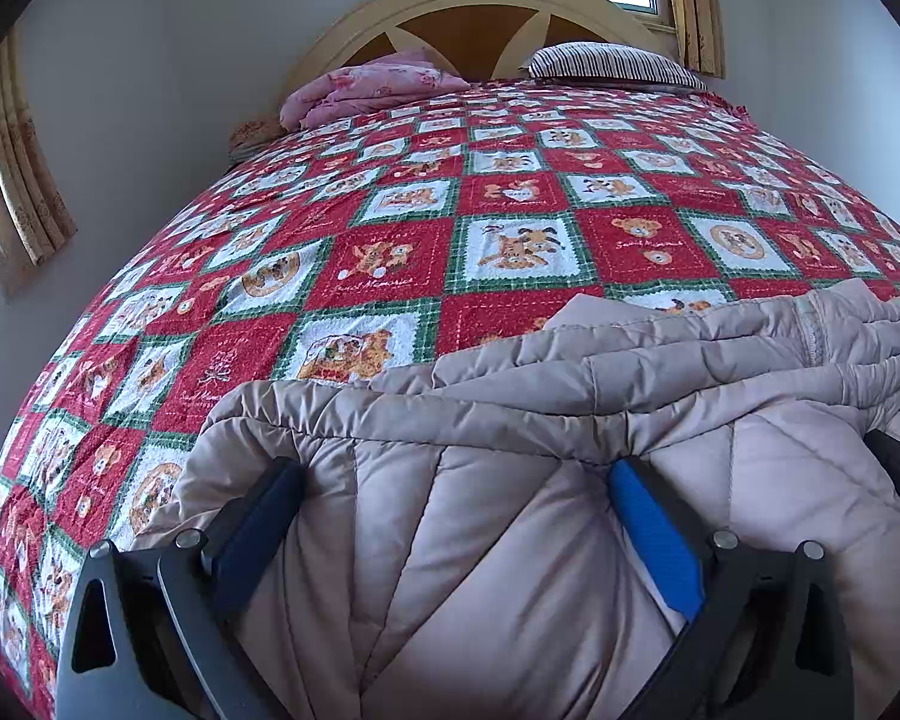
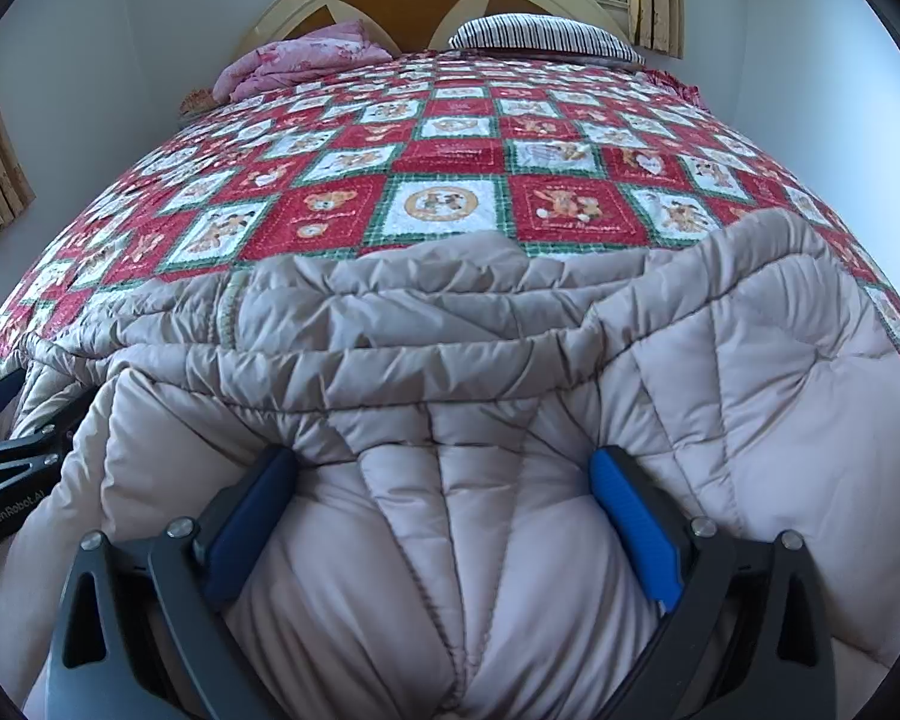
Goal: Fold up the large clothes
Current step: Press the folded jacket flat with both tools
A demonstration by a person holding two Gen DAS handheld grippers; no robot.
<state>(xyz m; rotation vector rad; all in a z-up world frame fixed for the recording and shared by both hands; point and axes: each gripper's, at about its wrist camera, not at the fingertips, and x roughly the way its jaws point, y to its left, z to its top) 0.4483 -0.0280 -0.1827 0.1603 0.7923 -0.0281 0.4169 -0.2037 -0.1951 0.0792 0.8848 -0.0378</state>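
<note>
I see a big puffy coat (image 1: 510,540) on the near part of the bed. It is a soft tan-pink color with stitched lines that make squares and long strips. It looks thick and wrinkly. It lies bunched up, with one layer folded over another, and a long fold runs across it from side to side. In the right wrist view the coat (image 2: 450,360) fills the whole bottom half.

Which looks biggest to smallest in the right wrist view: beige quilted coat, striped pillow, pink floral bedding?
1. Beige quilted coat, though nearness inflates it.
2-3. Striped pillow and pink floral bedding: too alike to rank.
</note>
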